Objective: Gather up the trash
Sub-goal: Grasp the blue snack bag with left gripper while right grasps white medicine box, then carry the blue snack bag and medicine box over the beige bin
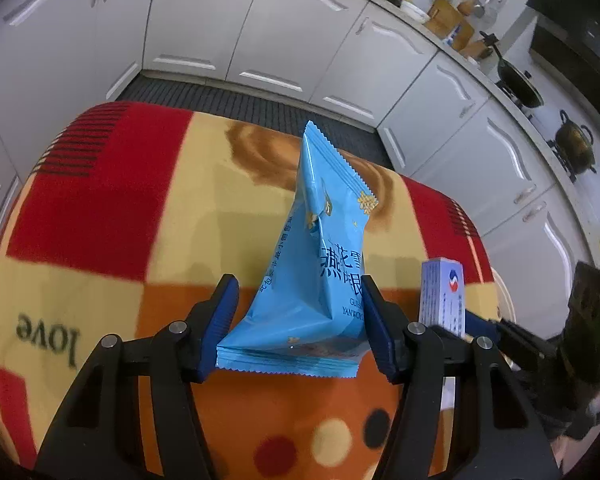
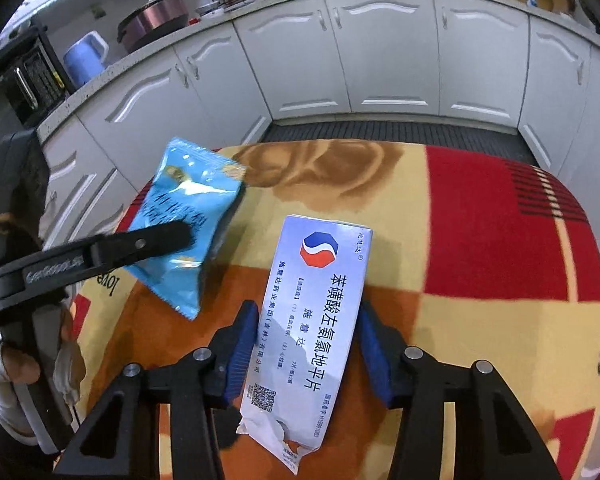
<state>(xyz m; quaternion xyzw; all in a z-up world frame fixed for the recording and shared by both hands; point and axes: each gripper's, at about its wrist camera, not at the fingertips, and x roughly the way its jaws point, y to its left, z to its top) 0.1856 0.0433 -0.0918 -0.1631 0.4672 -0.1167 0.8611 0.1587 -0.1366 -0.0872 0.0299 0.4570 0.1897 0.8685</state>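
Observation:
My left gripper (image 1: 298, 320) is shut on a blue snack wrapper (image 1: 320, 264) and holds it upright above the patterned tablecloth (image 1: 100, 220). My right gripper (image 2: 308, 344) is shut on a pale blue medicine box (image 2: 316, 312) with a torn near end, held over the cloth. The box also shows in the left wrist view (image 1: 444, 296), right of the wrapper. The wrapper (image 2: 184, 224) and the left gripper's finger (image 2: 156, 242) show at the left of the right wrist view.
The table with the red, yellow and orange cloth (image 2: 480, 220) stands in a kitchen. White cabinets (image 2: 380, 48) line the far side, a dark floor mat (image 2: 380, 130) lies beyond the table edge. Pots (image 1: 576, 144) sit on a stove at right.

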